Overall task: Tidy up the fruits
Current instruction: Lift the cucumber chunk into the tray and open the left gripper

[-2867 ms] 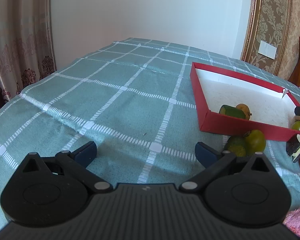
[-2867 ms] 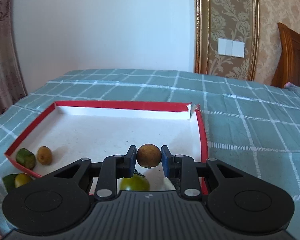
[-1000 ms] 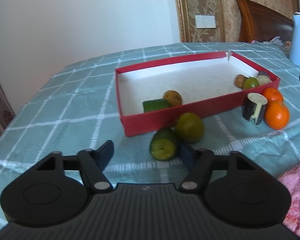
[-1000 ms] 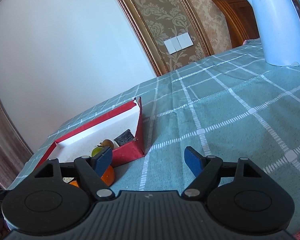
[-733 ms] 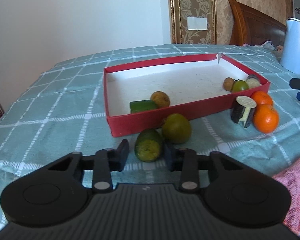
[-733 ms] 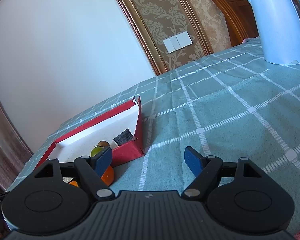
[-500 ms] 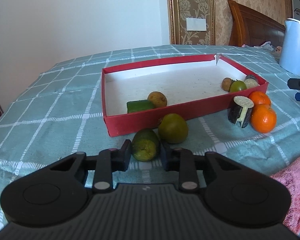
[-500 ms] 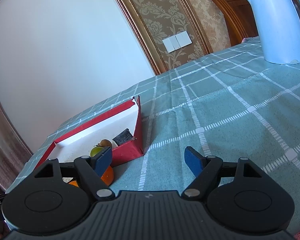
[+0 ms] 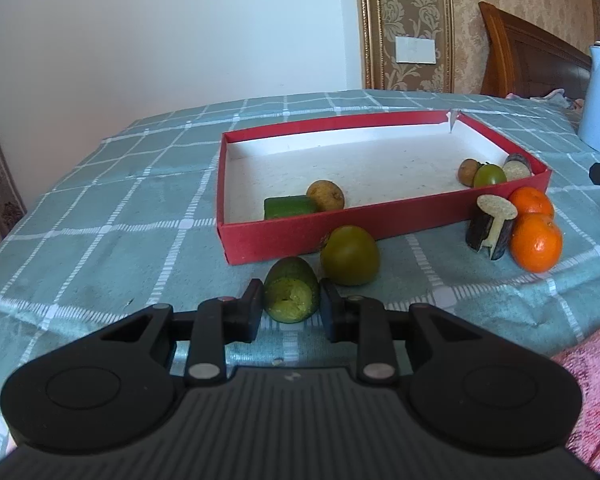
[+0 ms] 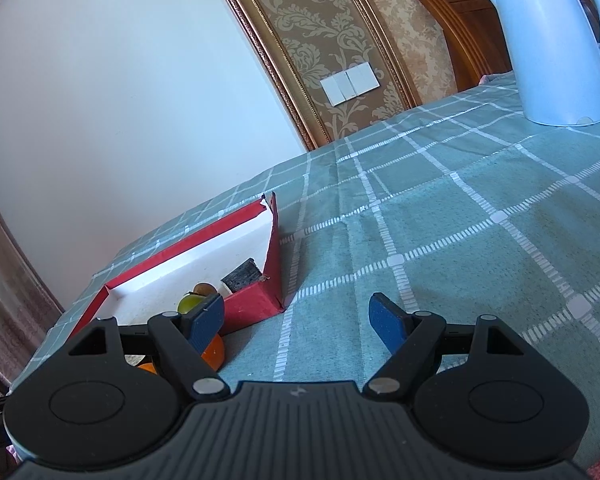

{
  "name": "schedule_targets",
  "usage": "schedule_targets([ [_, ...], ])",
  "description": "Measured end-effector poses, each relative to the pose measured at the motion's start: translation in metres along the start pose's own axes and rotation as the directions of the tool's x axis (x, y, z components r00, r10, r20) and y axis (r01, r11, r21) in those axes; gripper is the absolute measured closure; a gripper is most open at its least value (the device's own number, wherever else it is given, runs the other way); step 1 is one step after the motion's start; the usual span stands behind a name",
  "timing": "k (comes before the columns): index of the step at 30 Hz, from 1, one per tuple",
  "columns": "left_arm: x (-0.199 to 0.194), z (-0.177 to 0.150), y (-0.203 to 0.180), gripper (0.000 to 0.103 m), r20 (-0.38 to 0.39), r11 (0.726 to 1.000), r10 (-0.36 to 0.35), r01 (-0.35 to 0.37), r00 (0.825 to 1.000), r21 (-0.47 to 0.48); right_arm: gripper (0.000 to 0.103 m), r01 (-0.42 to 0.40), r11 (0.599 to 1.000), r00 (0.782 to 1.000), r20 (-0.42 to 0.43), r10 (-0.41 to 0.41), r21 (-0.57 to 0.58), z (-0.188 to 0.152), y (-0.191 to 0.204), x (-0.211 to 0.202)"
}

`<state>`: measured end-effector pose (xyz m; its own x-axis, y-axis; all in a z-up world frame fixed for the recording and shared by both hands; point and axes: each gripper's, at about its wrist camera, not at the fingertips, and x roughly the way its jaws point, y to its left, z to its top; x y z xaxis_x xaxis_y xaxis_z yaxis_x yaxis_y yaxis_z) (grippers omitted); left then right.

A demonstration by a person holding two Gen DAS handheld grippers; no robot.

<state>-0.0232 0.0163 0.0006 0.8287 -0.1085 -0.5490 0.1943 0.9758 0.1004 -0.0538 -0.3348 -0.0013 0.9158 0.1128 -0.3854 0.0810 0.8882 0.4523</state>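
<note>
My left gripper [image 9: 291, 303] is shut on a green cut fruit piece [image 9: 291, 290] just in front of the red tray [image 9: 300, 236]. A round green fruit [image 9: 350, 255] lies beside the held piece on the cloth. Inside the tray are a green chunk [image 9: 288, 206], a brown fruit [image 9: 325, 195], and at its right corner a small brown fruit [image 9: 469, 171], a green one [image 9: 489, 176] and a dark piece [image 9: 518, 166]. Two oranges [image 9: 536, 242] and a dark cut piece [image 9: 490, 227] sit by the tray's right corner. My right gripper [image 10: 296, 319] stands open over bare cloth, right of the tray [image 10: 252, 304].
A white kettle [image 10: 556, 40] stands at the back right on the green checked tablecloth [image 10: 440, 232]. A pink cloth [image 9: 592, 384] lies at the near right edge. A wooden headboard [image 9: 532, 56] and the wall lie behind the table.
My left gripper swung over to the fruit in front of the tray and its jaws closed on the green cut piece. The right gripper let go of a brown fruit earlier and has since stayed still.
</note>
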Motion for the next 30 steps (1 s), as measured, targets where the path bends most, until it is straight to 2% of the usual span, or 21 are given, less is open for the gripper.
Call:
schedule_targets([
  [5,-0.005,-0.003,0.000,0.076,-0.002,0.999,0.047,-0.047,0.999,-0.020,0.024,0.004,1.000,1.000,-0.002,-0.004,0.001,0.000,0.000,0.000],
  [18,-0.017,-0.001,0.017,0.077,0.028,0.987,0.117,-0.113,0.993,-0.115,0.024,0.018,1.000,1.000,-0.005,-0.018,0.005,0.000,0.000,0.000],
  [25,-0.024,0.024,0.024,0.077,0.092,0.982,0.135,-0.120,0.987,-0.148,0.023,0.016,1.000,1.000,-0.006,-0.016,0.005,0.000,0.000,0.001],
  [30,-0.012,0.052,0.026,0.077,0.114,0.979,0.146,-0.127,0.983,-0.161,0.023,0.010,1.000,1.000,-0.008,-0.010,0.009,0.000,-0.001,0.001],
])
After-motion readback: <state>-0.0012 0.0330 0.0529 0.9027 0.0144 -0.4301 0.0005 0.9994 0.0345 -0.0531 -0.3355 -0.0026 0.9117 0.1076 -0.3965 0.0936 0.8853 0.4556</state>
